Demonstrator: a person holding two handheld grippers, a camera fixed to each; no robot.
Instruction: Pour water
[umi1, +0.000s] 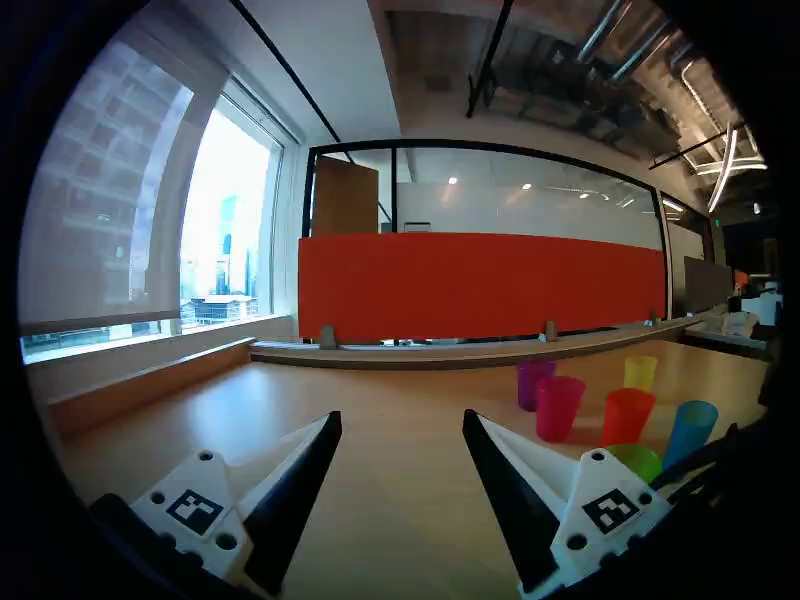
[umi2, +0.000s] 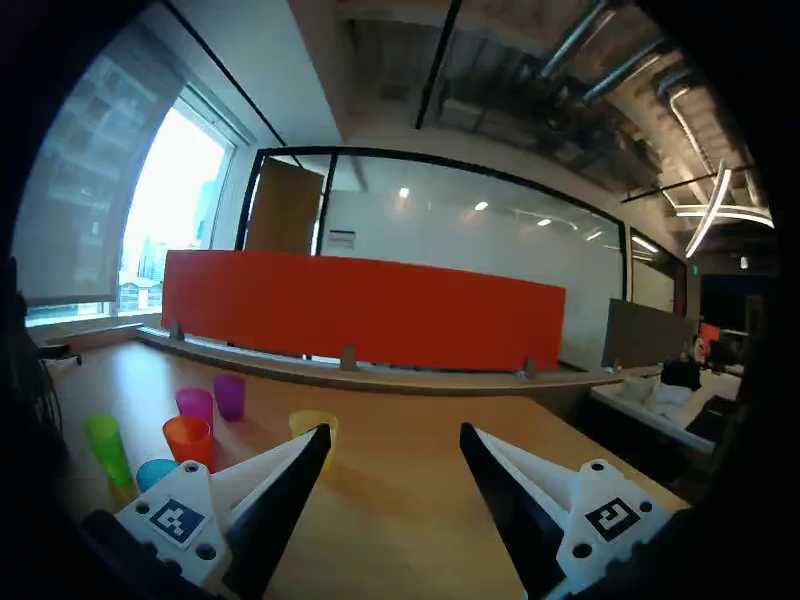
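Jaws spread wide and gripping nothing on both the left gripper (umi1: 400, 430) and the right gripper (umi2: 395, 440), each poised over the wooden table (umi1: 400, 530), while the coloured cups (umi1: 627, 416) stand upright in a cluster, untouched, between the two grippers

Left claw (umi1: 401, 414) and right claw (umi2: 395, 428): 2 black tapered fingers (umi1: 290, 490) each, white mounts (umi1: 175, 495), square black-and-white markers (umi1: 195, 510), round screw holes.

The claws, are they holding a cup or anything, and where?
Nothing is held. The left claw and the right claw are both open and empty; the cups stand apart on the table.
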